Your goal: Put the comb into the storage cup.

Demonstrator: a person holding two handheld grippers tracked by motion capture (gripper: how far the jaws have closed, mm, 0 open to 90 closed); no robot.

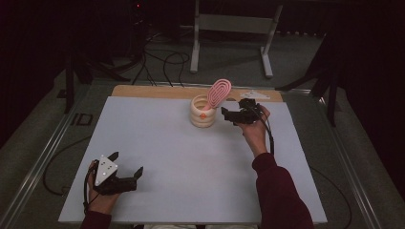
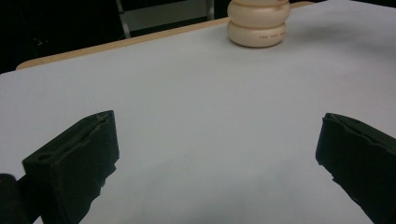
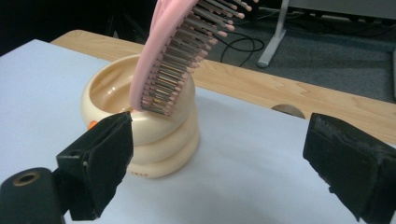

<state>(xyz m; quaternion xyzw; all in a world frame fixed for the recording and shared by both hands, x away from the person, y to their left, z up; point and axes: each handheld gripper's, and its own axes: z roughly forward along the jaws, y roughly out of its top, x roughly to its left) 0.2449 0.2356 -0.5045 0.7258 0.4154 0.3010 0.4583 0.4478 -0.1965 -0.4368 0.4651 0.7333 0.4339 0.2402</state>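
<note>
A cream ribbed cup [image 1: 202, 113] [image 3: 140, 135] [image 2: 258, 23] stands at the far middle of the table. A pink hairbrush [image 1: 218, 93] [image 3: 175, 56] stands in it, handle down, head leaning out over the right rim. My right gripper [image 1: 229, 114] [image 3: 217, 154] is open just right of the cup, jaws wide apart with nothing between them. My left gripper [image 1: 126, 164] [image 2: 217, 154] rests open near the front left corner, far from the cup, with bare table between its jaws.
The white tabletop [image 1: 157, 148] has a bare wooden strip [image 1: 153, 91] along its far edge. A metal frame stand [image 1: 229, 28] and cables [image 1: 162, 62] lie on the floor beyond the table.
</note>
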